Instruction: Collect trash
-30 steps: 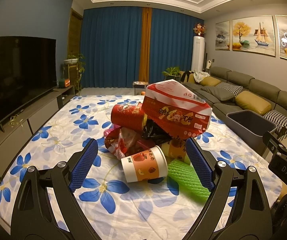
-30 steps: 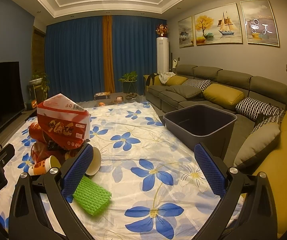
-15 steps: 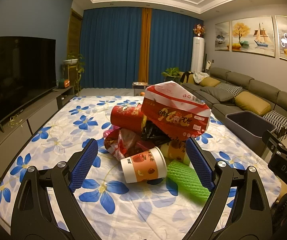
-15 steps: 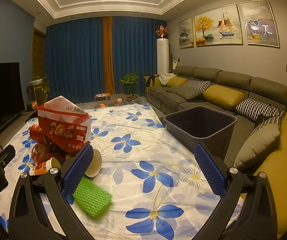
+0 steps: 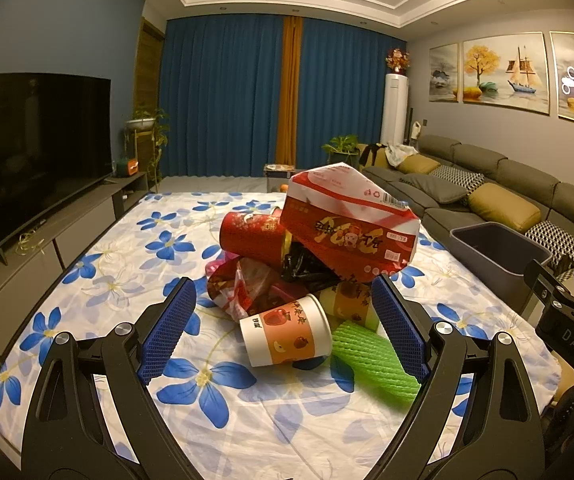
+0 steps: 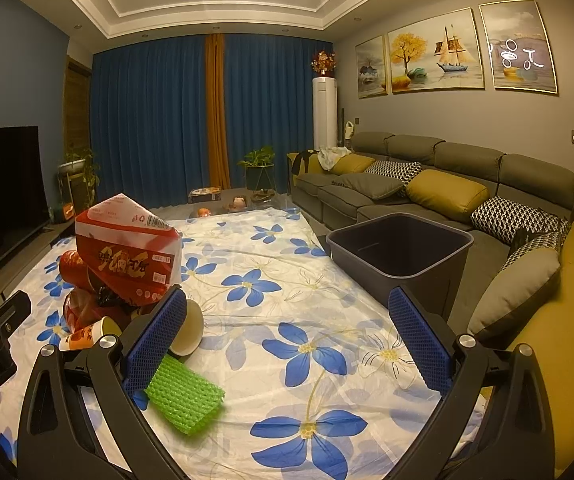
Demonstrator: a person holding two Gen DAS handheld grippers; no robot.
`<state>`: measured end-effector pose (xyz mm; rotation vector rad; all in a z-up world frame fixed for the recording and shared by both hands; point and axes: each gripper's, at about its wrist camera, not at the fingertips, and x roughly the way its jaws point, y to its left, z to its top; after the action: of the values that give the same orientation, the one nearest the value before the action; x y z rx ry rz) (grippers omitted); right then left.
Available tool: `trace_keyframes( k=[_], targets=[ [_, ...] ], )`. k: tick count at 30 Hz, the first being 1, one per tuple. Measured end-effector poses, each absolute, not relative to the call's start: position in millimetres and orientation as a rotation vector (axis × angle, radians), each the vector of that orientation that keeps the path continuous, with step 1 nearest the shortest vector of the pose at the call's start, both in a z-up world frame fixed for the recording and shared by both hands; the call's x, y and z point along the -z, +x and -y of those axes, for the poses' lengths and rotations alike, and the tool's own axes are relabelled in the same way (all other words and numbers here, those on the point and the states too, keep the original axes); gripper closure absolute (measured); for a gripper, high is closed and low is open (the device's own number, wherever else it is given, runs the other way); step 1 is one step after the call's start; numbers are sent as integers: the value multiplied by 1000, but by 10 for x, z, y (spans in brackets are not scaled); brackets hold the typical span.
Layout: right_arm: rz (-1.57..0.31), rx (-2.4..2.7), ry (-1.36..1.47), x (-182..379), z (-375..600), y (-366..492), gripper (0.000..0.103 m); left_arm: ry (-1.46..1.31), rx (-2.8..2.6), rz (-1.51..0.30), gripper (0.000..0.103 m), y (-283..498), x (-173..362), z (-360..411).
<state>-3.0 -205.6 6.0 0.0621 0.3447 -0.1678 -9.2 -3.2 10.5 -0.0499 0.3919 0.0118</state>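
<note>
Left claw [image 5: 283, 330]: held low over the near part of the desk [image 5: 99, 280], fingers pointing forward at the trash pile. Jaws spread wide, gripping nothing. The paper cup [image 5: 287, 330] lies on its side between the two blue pads [image 5: 167, 330], touching neither.

Right claw [image 6: 287, 340]: held low over the right half of the desk, pointing forward. Jaws spread wide, gripping nothing. Only floral cloth [image 6: 287, 280] lies between its pads.

Trash pile, on the left-centre of the desk:
- Red and white tissue pack [image 5: 351, 224] on top, tilted.
- Red can [image 5: 251, 236] on its side beneath it, to the left.
- Black wrapper [image 5: 307, 268] and red plastic bag [image 5: 239, 288] below.
- A second paper cup [image 6: 187, 330] on its side, open mouth toward the right wrist camera, just behind the right claw's left pad.
- Green foam net [image 6: 183, 398] at the near right of the pile, flat on the cloth, partly under the right claw's left pad in the right wrist view.

Grey bin [image 6: 399, 256]: stands at the right edge of the desk, between desk and sofa [image 6: 427, 184]; open top, interior dark.

Clearances: the cloth between pile and bin is bare. Bare cloth also lies left of the pile up to the desk's left edge, beside the TV cabinet [image 5: 19, 256].
</note>
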Motion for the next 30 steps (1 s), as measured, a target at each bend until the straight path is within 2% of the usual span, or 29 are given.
trace_keyframes(
  k=[30],
  targets=[
    [-339,172,66,-64,2064,-32,5,-50,-7,-393,15,-105,-119,67]
  ],
)
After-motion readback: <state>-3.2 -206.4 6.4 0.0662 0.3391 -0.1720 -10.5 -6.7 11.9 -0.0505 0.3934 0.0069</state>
